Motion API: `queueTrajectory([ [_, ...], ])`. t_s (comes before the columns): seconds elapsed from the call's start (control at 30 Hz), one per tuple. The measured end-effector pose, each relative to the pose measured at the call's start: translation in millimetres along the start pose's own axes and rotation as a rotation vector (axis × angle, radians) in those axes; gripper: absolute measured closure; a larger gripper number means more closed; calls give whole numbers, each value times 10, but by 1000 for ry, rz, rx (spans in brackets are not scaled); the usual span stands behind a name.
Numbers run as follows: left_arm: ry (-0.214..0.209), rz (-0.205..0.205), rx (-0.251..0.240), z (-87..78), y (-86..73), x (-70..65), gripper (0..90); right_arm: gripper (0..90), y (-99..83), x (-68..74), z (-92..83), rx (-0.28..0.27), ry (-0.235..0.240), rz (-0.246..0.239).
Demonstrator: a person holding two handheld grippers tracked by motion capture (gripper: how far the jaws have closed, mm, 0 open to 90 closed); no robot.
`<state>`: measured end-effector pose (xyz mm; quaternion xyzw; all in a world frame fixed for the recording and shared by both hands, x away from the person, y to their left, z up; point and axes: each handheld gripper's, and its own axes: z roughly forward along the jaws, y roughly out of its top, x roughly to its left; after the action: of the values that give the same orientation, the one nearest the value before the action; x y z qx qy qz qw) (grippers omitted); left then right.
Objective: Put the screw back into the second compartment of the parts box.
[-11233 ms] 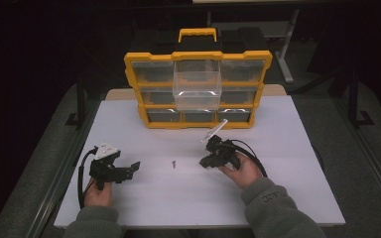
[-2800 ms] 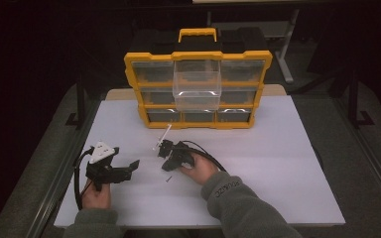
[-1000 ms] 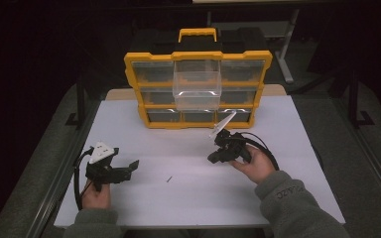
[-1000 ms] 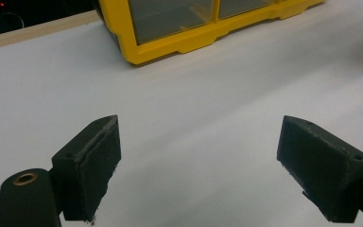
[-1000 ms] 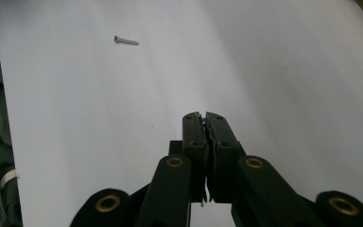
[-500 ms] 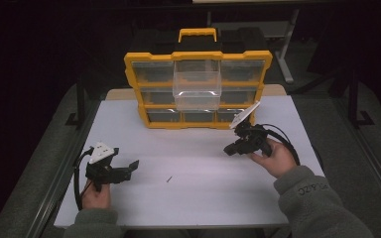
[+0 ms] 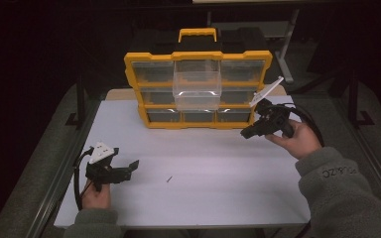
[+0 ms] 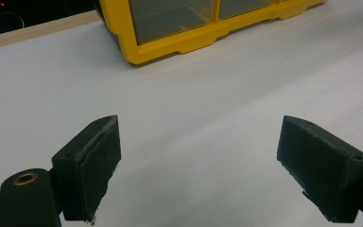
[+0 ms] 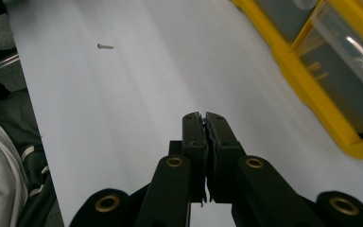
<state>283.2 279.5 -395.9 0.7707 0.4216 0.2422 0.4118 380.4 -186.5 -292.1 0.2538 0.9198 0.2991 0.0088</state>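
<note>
The right gripper point(image 7: 248, 133) is held closed, with nothing visibly gripped, right of the organizer point(image 7: 198, 89); the left gripper point(image 7: 129, 167), open, is held before it, near a screw point(image 7: 168, 179).

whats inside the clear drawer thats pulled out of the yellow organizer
The clear drawer juts from the yellow organizer; nothing shows through its walls. Its floor is too dim to rule out small parts. One screw lies on the white table.

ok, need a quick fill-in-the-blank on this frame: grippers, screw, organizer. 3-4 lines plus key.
1. The left gripper has its jaws ____.
2. The right gripper has its jaws ____.
3. The lone screw lies on the white ____.
4. The organizer has a frame coloured ____, with one clear drawer pulled out.

Missing words: open; shut; table; yellow
</note>
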Motion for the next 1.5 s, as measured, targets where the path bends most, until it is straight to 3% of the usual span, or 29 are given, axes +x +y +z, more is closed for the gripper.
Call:
queueTrajectory([
  [0.63,2,-16,-2,-6,0,7,139,864,588,-92,-770,-21,-42,-17],
  [0.93,-1,-12,8,2,-3,2,139,866,982,-20,-1094,-51,-70,-69],
  [1.17,-3,-13,10,-3,-4,8,138,866,1354,107,-1079,-46,-61,-122],
  [1.5,-6,-12,13,-9,-5,15,138,864,1781,235,-776,-21,-39,-176],
])
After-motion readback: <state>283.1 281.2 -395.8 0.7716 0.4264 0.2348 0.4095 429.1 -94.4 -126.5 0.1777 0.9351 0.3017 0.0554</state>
